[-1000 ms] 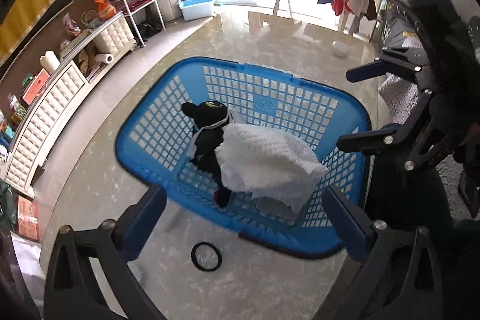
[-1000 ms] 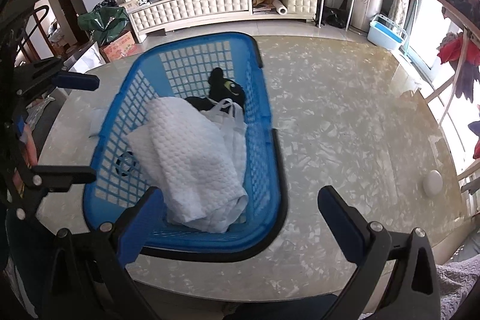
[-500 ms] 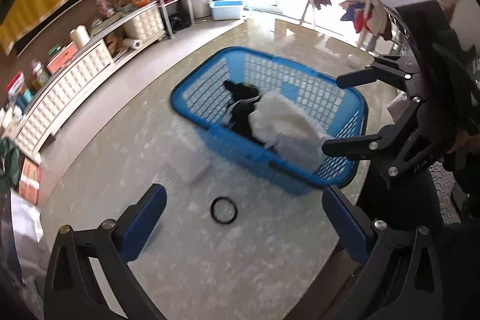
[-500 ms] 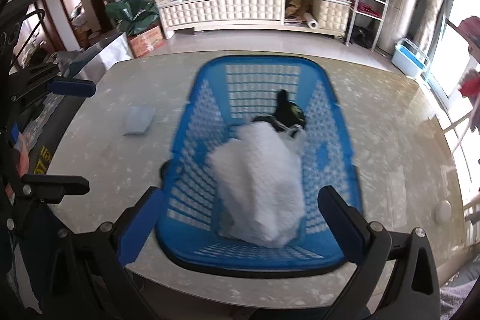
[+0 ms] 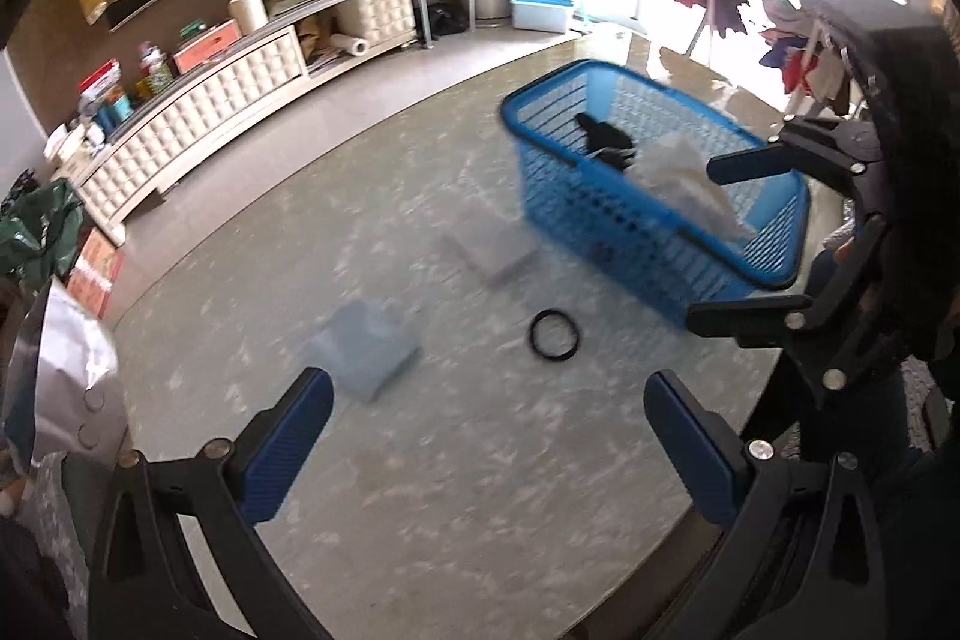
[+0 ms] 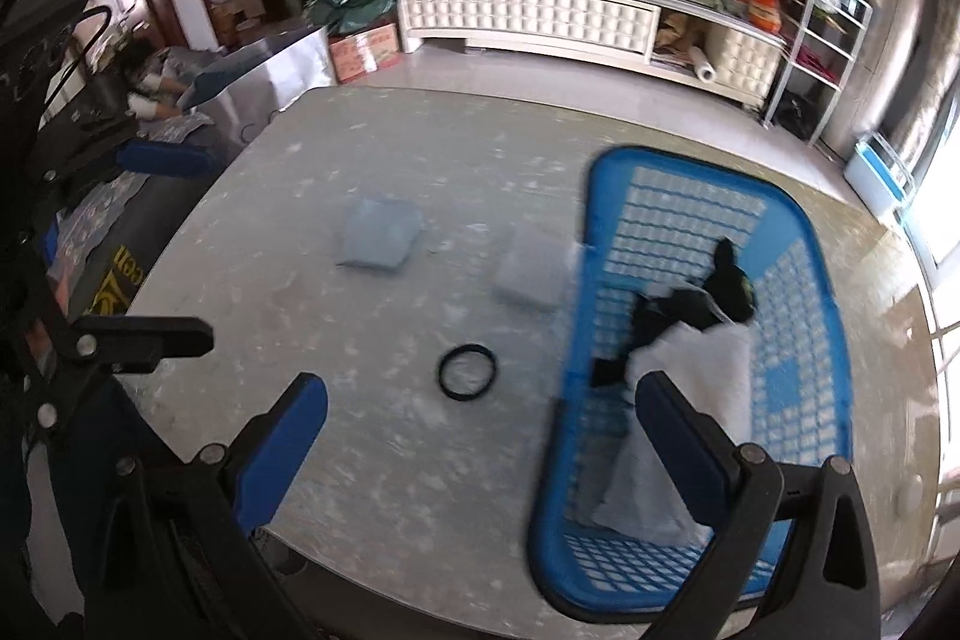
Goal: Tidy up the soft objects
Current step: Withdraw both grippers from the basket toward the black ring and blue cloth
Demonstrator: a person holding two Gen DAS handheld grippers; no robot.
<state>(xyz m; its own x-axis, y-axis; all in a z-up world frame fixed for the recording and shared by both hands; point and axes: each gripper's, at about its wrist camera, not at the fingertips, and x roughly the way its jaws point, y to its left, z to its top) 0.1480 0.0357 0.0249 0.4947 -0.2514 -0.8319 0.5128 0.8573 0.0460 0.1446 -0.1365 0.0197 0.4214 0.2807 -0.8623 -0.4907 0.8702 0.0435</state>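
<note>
Both grippers empty, jaws spread wide, held over the near edge of the marble table [image 6: 372, 466].

Blue basket [image 6: 804, 244] sits on the table's right side. Inside it: a black plush toy [image 6: 729, 289] and a white quilted cloth [image 6: 702, 370] lying partly over the toy.

Left outside the basket: two folded pale cloths. The bluish folded cloth [image 5: 366, 349] lies just ahead of the left gripper [image 5: 489, 451], a little to its left. The grey folded cloth [image 5: 495, 250] lies farther out, just beside the basket's side wall. A black ring [image 5: 554, 333] sits between them, nearer the person.

From the right gripper [image 6: 480, 451] the bluish folded cloth [image 6: 378, 241] lies well ahead and to the left, the grey one [image 6: 531, 274] ahead and close to the basket.

Judgement: the left gripper is the nearer one to the bluish cloth, so that pick probably comes next. Motion blur hides both cloths' edges; I cannot fix their long axes or fold direction with confidence. The carry to the basket would run rightward across the table, past the ring.
</note>
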